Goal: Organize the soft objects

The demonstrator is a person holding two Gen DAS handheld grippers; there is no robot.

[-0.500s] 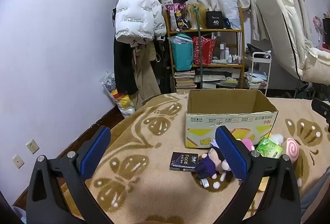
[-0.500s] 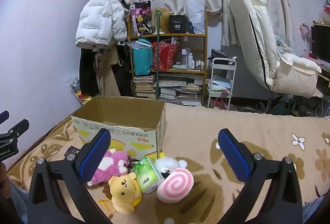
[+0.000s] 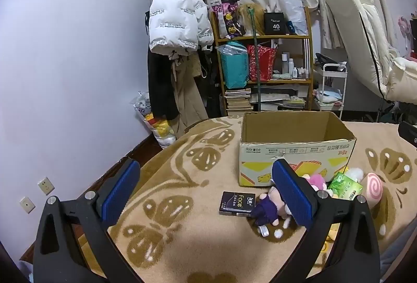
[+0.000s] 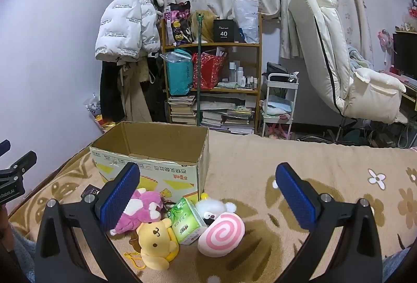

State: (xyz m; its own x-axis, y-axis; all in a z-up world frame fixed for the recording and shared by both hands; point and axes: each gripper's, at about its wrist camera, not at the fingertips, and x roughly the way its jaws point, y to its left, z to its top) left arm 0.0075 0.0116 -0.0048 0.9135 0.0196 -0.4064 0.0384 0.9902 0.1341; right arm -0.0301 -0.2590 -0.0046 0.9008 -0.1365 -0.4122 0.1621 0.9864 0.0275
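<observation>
An open cardboard box stands on a bed covered by a tan blanket with brown leaf and flower shapes. Nothing shows inside the box from either view.

The soft things lie in a cluster on the blanket just in front of the box. Nearest its front wall is a pink plush, partly hidden behind the right gripper's left finger. In front of the pink plush lies a yellow plush on its back, with a yellow cord beside it. To the right of these, a green tissue pack rests tilted, touching a small white plush and a pink swirl cushion, which lies off the box's right front corner. Left of the cluster, seen in the left wrist view, a purple-clad doll lies on its side beside a black pack marked "Face", both in front of the box's left half.

The left gripper hangs above the blanket, left of and in front of the box, its jaws wide apart and holding nothing. The right gripper hangs over the cluster in front of the box, its jaws also wide apart and holding nothing.
</observation>
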